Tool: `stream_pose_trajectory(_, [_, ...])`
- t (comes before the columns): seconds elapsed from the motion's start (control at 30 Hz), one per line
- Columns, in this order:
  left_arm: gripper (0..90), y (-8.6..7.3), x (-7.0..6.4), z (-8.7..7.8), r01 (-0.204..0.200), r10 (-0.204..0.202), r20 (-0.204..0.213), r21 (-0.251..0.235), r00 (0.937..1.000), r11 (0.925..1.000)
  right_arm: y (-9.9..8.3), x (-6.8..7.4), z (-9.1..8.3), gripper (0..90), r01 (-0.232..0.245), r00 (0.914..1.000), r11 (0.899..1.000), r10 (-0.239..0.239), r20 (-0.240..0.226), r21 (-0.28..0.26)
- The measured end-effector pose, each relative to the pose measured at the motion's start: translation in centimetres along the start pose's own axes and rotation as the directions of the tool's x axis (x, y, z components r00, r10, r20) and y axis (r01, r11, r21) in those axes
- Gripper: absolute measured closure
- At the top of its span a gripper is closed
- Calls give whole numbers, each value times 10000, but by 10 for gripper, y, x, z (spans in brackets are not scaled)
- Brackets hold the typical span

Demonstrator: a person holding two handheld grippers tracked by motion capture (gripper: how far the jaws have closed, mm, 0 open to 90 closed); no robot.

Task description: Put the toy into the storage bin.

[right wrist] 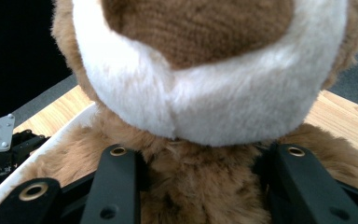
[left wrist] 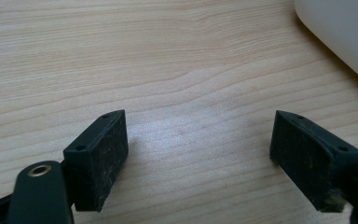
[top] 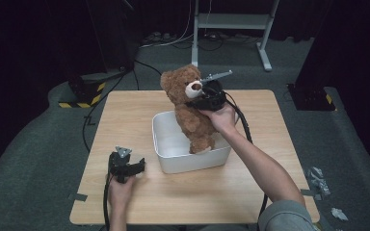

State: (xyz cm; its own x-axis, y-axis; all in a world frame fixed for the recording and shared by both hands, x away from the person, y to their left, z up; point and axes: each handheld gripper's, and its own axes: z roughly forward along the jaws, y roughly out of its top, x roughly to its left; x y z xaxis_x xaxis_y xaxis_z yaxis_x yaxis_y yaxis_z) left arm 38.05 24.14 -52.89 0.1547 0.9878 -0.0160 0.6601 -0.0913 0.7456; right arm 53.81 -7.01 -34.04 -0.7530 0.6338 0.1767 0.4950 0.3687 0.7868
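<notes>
I am looking down at a light wooden table point(top: 125, 113) standing on grey carpet point(top: 38, 144). A white tub point(top: 173, 161) is sitting directly on it near the middle, and my left gripper point(top: 130, 166) is resting at about eight o'clock from it.

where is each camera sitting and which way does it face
High view: above the person's side, looking forward and down on the table; both forearms, both tools.
Left gripper view: on the left tool, facing bare wood; open jaws.
Right gripper view: on the right tool, facing the teddy bear; jaws on its neck.
Shared: the white tub.
</notes>
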Motion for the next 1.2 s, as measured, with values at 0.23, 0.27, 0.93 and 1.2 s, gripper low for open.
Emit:
stream_pose_trajectory(0.23, [191, 0, 0, 0, -53, 53, -7, 20, 10000, 10000, -5, 1, 2, 575, 43, 10000, 10000, -43, 10, 80])
stream_pose_trajectory(0.27, [191, 0, 0, 0, -61, 61, -6, 24, 10000, 10000, -6, 1, 2, 570, 40, 10000, 9999, -40, -1, 129])
stream_pose_trajectory(0.93, [191, 0, 0, 0, -58, 58, -8, 24, 10000, 10000, -17, 6, 11, 534, 179, 9997, 9957, -163, -177, 911])
stream_pose_trajectory(1.2, [192, 0, 0, 0, -52, 52, -5, 19, 10000, 10000, -21, 5, 14, 494, 111, 9993, 9925, -68, -354, 1220])
